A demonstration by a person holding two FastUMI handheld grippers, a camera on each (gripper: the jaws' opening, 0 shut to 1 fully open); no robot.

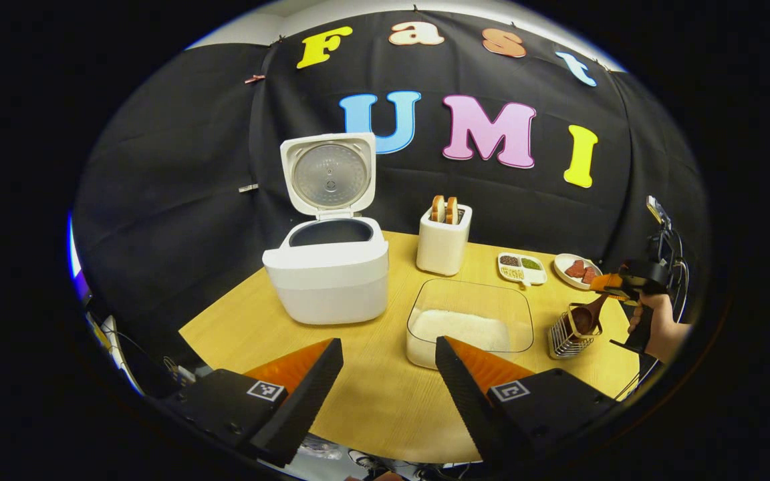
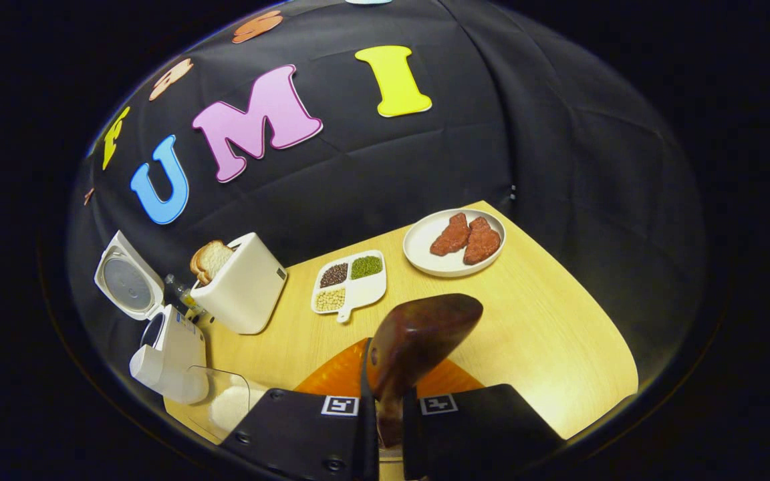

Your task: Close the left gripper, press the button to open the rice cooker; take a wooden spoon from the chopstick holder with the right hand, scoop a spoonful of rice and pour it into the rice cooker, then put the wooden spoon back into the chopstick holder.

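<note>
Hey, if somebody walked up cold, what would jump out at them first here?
Probably the white rice cooker with its lid flipped up, at the table's back left. Next, the wooden spoon clamped in the right gripper, its bowl over the wire chopstick holder, beside the clear container of rice.

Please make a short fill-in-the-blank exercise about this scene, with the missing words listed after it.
1. The rice cooker has its lid ____.
2. The right gripper is shut on the wooden ____.
3. The clear container beside the cooker holds white ____.
4. The toaster holds two slices of ____.

Missing words: open; spoon; rice; bread
</note>
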